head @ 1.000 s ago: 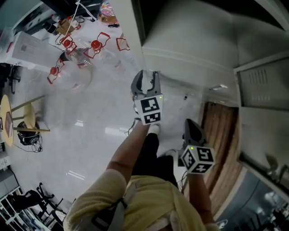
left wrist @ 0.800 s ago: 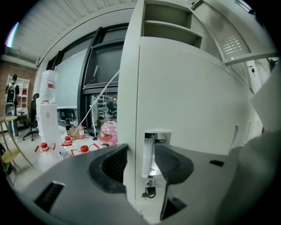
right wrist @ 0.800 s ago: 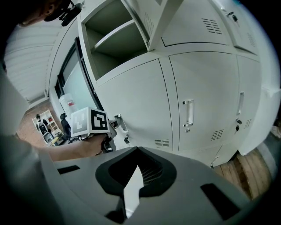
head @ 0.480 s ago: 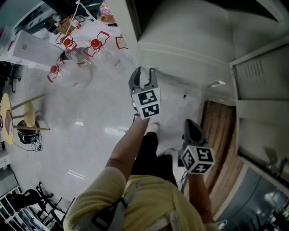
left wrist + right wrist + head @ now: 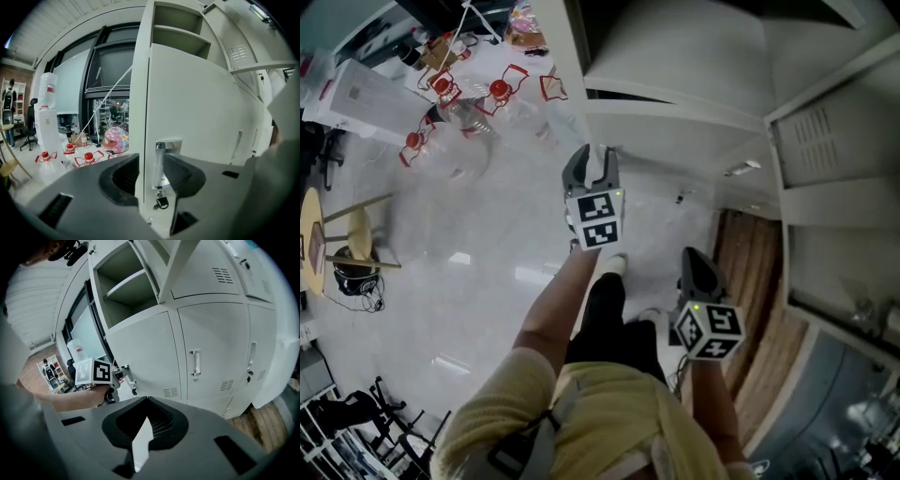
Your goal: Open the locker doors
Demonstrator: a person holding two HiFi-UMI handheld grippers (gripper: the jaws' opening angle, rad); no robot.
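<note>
grey steel lockers line one side of the room. an upper compartment [image 5: 124,289] stands open and a lower door [image 5: 197,103] is swung out. the left gripper [image 5: 592,165] straddles that door's edge at the chrome handle [image 5: 161,159], jaws closing but not yet pinching. the right gripper [image 5: 696,261] hangs low, clenched on nothing. neighbouring doors [image 5: 215,352] look shut, so most work remains. the pale glossy floor [image 5: 487,244] holds red-capped water bottles [image 5: 464,112].

Shiny chrome bar handle [image 5: 162,159] between the jaws of the closing matt-grey plastic left claw [image 5: 157,176], on a smooth, pale painted-metal locker door [image 5: 201,103].
</note>
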